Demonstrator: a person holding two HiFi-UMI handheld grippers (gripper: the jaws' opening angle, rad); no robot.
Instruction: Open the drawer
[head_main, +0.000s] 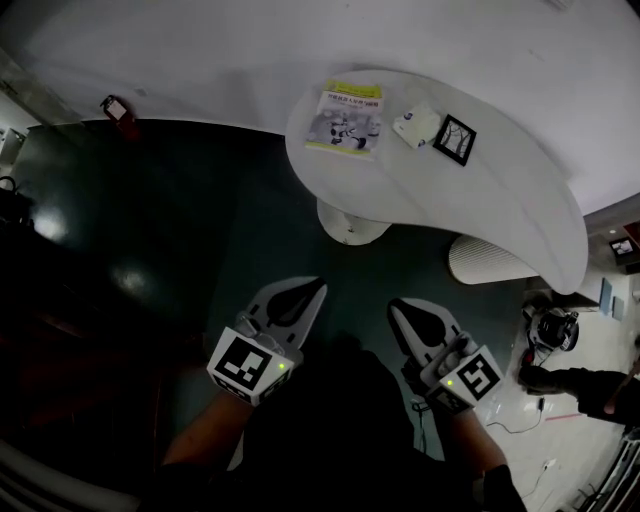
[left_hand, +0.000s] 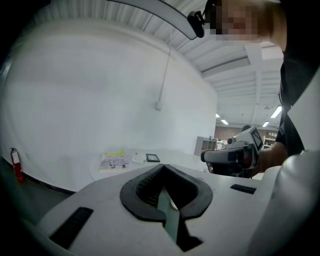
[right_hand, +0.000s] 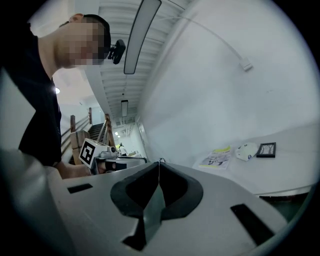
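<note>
Left gripper (head_main: 317, 288): held low in front of the person, over the dark floor (head_main: 150, 230), tips pointing toward the desk. Marker cube at its rear, a forearm behind it.
Left jaws: pressed together at the tips, nothing between them; only floor shows through the gap behind the pads.
Right gripper (head_main: 396, 306): beside the left one and apart from it, also aimed toward the desk, roughly level.
Right jaws: pressed together along a thin seam, pinching nothing.
Drawer: no view shows it; its place cannot be told.
Desk (head_main: 500, 205): white, curved top on a round white pedestal (head_main: 350, 228), standing ahead of both grippers and well apart from them, close to the white wall (head_main: 250, 50).
Booklet (head_main: 345, 120): lies flat on the desk's left end, yellow-green strip along its far edge, printed picture on the cover.
White object (head_main: 417, 125): small, just right of the booklet on the desk; kind unclear.
Black-framed square (head_main: 455, 140): flat on the desk, touching or just beside the white object.
Ribbed white cylinder (head_main: 487, 262): on the floor, partly under the desk's right part.
Fire extinguisher (head_main: 118, 110): red, at the foot of the wall, far left.
Wall cable (left_hand: 165, 70): thin, runs down the wall to a small box above the desk.
</note>
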